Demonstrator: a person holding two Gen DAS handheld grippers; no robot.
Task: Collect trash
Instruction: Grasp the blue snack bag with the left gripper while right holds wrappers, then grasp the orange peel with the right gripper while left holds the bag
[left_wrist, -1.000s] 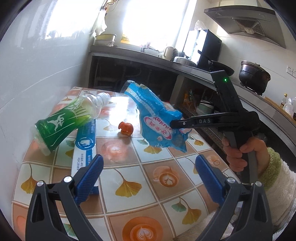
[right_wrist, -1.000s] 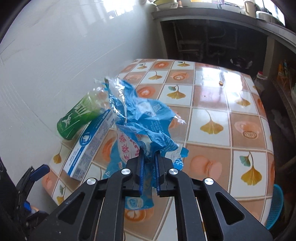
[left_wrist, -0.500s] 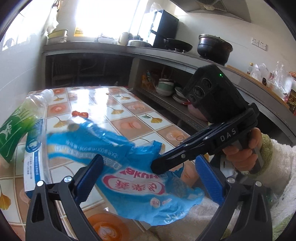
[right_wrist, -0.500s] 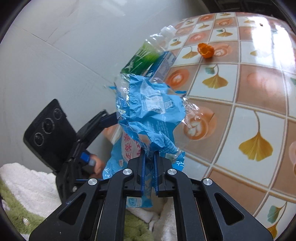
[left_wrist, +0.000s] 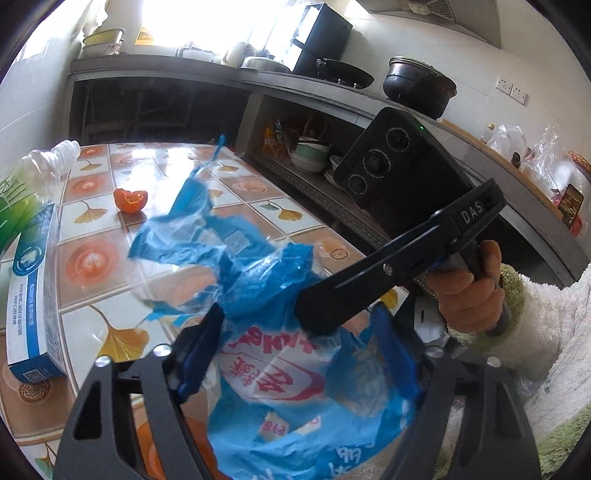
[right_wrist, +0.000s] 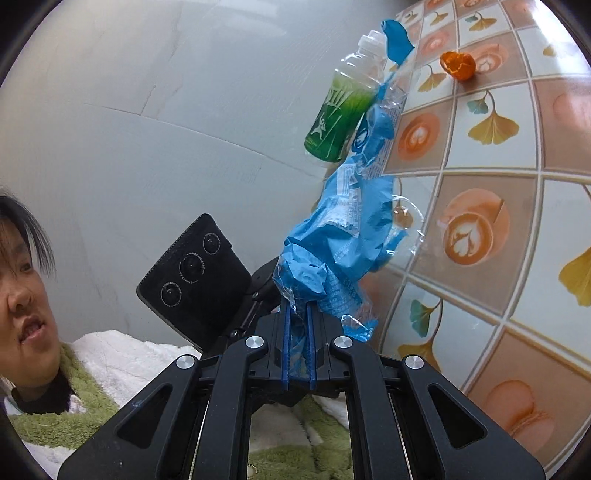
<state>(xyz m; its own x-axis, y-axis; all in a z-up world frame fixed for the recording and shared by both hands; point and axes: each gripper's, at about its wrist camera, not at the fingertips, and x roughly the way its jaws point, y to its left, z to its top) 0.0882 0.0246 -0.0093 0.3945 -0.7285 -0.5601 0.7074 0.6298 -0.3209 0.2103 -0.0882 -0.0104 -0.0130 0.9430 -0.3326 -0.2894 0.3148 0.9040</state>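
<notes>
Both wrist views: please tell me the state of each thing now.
Blue wrapper: crumpled, held in the air.
Right gripper: shut on wrapper.
Left gripper: open, wrapper between its fingers.
Green bottle: lying against the wall.
Box: lying flat, closed.
Orange peel: lying on table.

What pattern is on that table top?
The table has white and orange-brown squares with yellow ginkgo leaves and latte cups, clearest in the right wrist view.

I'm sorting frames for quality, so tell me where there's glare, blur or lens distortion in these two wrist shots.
Left wrist view: the window is blown out white, and the crumpled blue plastic wrapper is motion-smeared between the left gripper fingers. Right wrist view: evenly lit, fisheye curves the tiled tabletop; the right gripper pinches the wrapper sharply.
</notes>
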